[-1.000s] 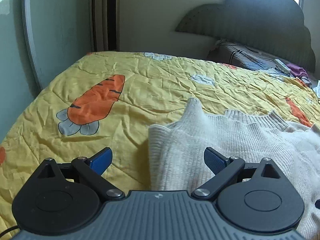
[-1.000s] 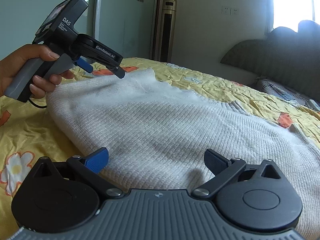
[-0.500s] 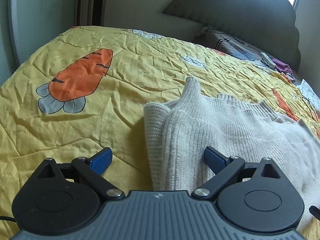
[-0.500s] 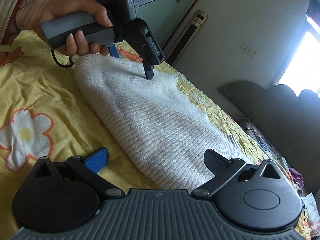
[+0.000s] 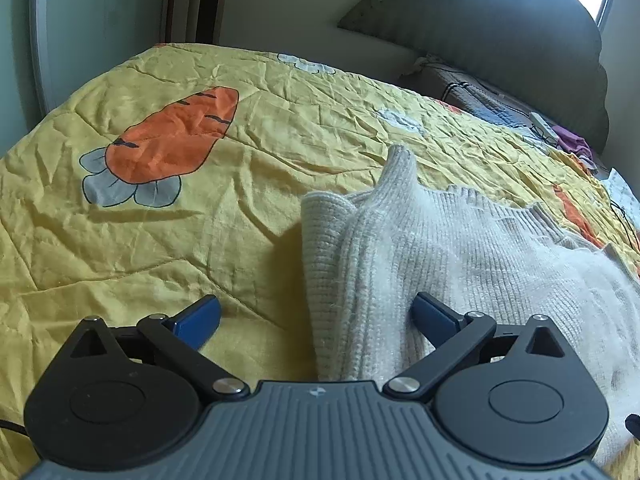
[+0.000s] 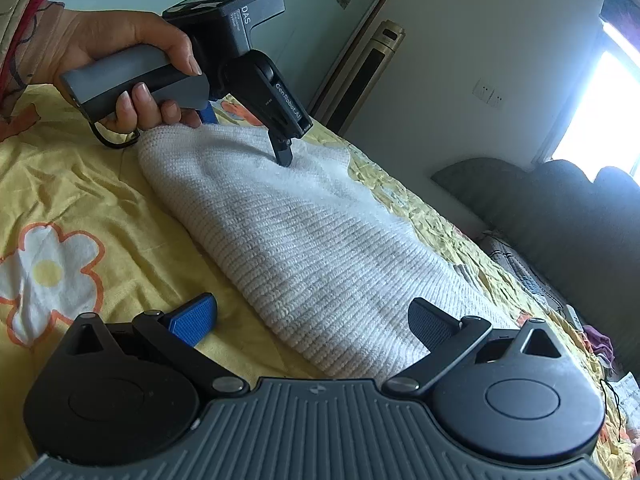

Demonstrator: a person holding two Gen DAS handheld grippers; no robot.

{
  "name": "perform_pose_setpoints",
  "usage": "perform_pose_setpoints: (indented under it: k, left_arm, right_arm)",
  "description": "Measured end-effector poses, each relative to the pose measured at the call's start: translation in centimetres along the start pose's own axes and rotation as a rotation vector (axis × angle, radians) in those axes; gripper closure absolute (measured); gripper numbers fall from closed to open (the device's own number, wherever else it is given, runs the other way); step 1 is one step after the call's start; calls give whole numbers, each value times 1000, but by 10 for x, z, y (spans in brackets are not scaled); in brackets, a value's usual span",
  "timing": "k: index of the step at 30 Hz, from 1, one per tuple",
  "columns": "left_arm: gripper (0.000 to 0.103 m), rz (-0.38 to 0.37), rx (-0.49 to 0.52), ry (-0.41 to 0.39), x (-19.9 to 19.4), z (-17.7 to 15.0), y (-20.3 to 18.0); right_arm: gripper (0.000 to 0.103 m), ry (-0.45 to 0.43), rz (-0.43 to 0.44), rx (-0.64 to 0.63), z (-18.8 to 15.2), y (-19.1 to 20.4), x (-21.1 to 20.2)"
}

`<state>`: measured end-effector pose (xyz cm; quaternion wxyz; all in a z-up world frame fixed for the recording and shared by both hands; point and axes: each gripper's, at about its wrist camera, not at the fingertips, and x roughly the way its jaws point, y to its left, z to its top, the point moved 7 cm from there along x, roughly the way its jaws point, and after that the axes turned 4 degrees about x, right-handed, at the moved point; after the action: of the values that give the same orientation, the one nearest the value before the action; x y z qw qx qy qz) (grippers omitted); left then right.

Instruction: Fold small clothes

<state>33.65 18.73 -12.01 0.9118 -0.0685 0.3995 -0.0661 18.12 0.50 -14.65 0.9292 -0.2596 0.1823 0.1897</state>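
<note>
A cream ribbed knit sweater (image 5: 432,264) lies folded on the yellow bedspread (image 5: 168,240). My left gripper (image 5: 316,314) is open, its fingers straddling the sweater's folded left edge, right finger on the knit, left finger over the bedspread. In the right wrist view the same sweater (image 6: 312,248) stretches away from me. My right gripper (image 6: 312,318) is open over its near end, with the left finger above the bedspread (image 6: 100,200). The left gripper (image 6: 248,136), held by a hand (image 6: 120,60), presses one finger down on the far end.
A dark padded headboard (image 5: 500,40) and a pile of dark clothes (image 5: 492,100) lie at the bed's far end. A tall floor-standing unit (image 6: 360,76) stands by the wall. The bedspread carries a carrot print (image 5: 172,136) and a flower print (image 6: 48,276).
The left gripper has lowered onto the sweater's edge and tilted down. The right gripper has swung round and drawn back to the sweater's near end. Both stayed open.
</note>
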Motion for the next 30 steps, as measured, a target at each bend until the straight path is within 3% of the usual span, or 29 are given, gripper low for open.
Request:
perform_pose_setpoints:
  k: [11, 17, 21, 23, 25, 28, 30]
  left_arm:
    - [0, 19, 45, -90, -3, -8, -2]
    - [0, 21, 44, -95, -5, -8, -2]
    - [0, 96, 48, -109, -18, -1, -2]
    - [0, 131, 117, -161, -27, 7, -9]
    - [0, 136, 193, -185, -31, 16, -22]
    - [0, 115, 276, -170, -24, 26, -43]
    - [0, 121, 320, -158, -15, 31, -56]
  right_arm:
    - [0, 4, 14, 13, 3, -2, -2]
    - [0, 86, 160, 223, -3, -28, 13]
    - [1, 12, 273, 349, -2, -56, -5]
    - [1, -22, 233, 397, -4, -90, -11]
    - [3, -1, 113, 442, -12, -141, -4]
    - [14, 56, -28, 561, -32, -225, 16]
    - [21, 84, -61, 649, -44, -274, 31]
